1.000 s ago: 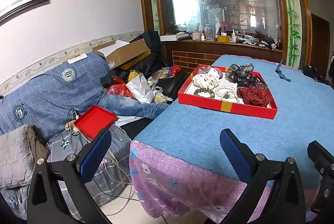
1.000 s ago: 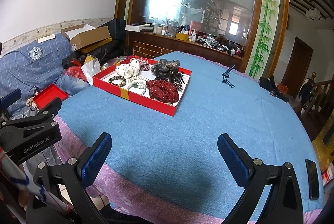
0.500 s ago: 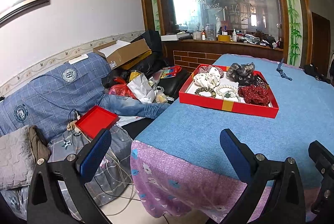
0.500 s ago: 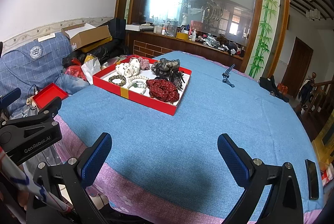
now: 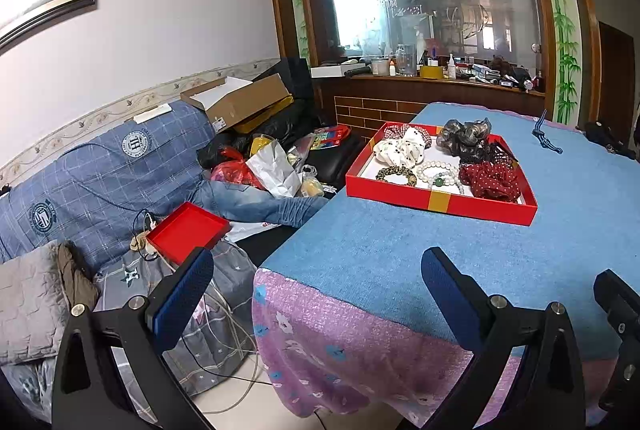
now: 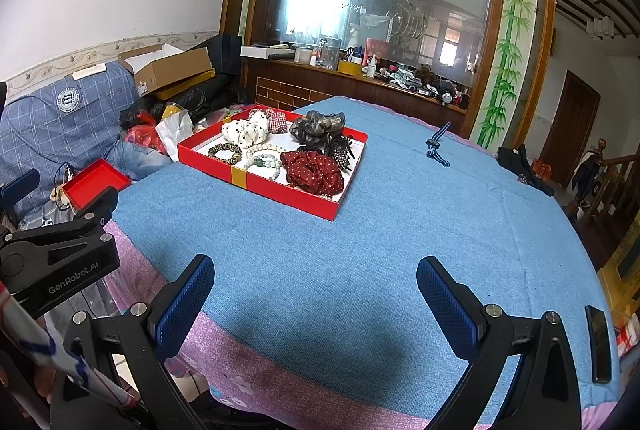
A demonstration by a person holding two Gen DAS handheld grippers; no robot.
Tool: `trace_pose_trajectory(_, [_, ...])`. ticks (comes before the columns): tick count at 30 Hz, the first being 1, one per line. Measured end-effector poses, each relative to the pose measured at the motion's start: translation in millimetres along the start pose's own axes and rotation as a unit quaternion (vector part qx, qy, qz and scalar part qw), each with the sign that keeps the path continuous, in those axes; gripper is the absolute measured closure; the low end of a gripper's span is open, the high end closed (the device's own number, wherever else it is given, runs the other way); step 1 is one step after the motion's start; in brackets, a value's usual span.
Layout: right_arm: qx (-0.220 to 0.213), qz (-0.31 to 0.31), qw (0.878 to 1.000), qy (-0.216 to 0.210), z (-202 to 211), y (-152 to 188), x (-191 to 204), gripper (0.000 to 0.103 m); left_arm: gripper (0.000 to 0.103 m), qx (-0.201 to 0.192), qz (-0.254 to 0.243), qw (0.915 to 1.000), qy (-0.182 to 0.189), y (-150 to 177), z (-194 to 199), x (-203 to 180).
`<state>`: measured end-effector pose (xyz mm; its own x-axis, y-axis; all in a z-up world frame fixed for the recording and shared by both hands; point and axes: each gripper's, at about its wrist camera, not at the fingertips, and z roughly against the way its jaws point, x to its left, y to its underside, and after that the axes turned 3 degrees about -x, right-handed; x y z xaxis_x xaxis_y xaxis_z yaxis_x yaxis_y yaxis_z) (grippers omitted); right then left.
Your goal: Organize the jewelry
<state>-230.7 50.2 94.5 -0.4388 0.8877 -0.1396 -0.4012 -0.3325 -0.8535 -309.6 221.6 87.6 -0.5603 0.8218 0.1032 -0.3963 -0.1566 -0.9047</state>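
You hold both grippers low at the near edge of the table (image 6: 400, 230), and both are spread wide with nothing between their blue pads. Your left gripper (image 5: 316, 290) hangs over the table's near left corner, one finger out past the edge above the sofa (image 5: 80, 181). Your right gripper (image 6: 316, 294) sits over the blue cloth, well short of the red box (image 6: 280, 189). That box lies on the far left part of the table, well apart from both grippers. Inside it you see a white bead bracelet (image 6: 264, 159) beside a dark bead bracelet (image 6: 226, 151), a red dotted scrunchie (image 6: 314, 171) touching the white beads, a white scrunchie (image 6: 244, 131) and a grey scrunchie (image 6: 318, 123) at the back. A striped cord (image 6: 437, 149) lies on the cloth to the right of the box
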Motion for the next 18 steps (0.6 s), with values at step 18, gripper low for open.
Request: trace_pose_trajectory(18, [0.007,-0.013,1.000,-0.004,-4.6,5.6,-3.5,0.000,0.000,0.019,-0.004,0.9996,0.018,4.1,-5.8,14.4])
